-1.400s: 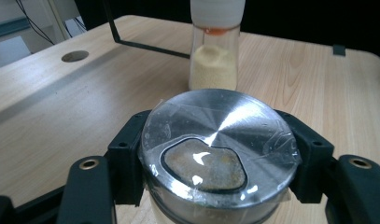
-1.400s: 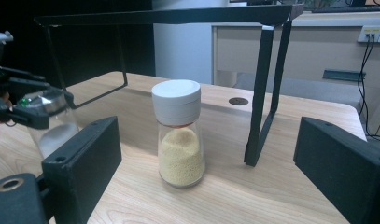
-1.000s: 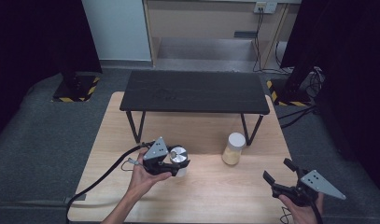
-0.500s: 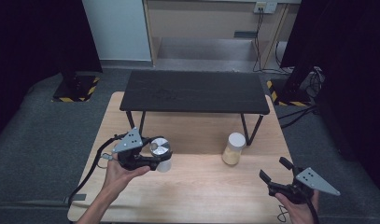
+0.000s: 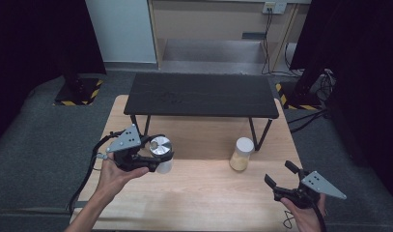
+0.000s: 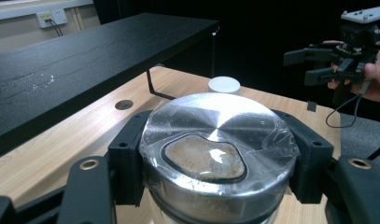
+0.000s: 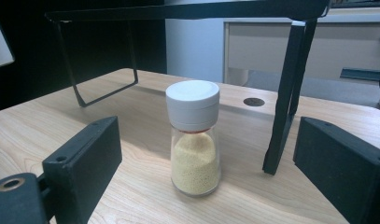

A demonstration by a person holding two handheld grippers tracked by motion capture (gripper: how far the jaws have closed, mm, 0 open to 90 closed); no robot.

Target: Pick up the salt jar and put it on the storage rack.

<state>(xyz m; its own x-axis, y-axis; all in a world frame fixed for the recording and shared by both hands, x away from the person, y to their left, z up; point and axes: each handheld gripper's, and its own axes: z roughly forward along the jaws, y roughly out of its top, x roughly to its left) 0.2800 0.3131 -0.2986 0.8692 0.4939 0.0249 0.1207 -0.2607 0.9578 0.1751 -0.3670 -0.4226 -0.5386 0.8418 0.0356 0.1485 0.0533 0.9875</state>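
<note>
One steel-lidded jar [image 5: 161,153] upright; lid facing up.

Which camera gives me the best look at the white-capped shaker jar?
Right gripper view: the shaker jar stands close and centred, its yellow grains clear. The high view shows it small; the left gripper view shows its cap.

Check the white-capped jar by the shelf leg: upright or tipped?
Upright. The white-capped jar stands on its base on the table, cap on top, yellow grains settled level in its lower half.

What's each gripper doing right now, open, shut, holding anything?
Left gripper: shut on the metal-lidded jar, lifted off the table.
Right gripper: open, holding nothing; the white-capped shaker stands ahead of it.
</note>
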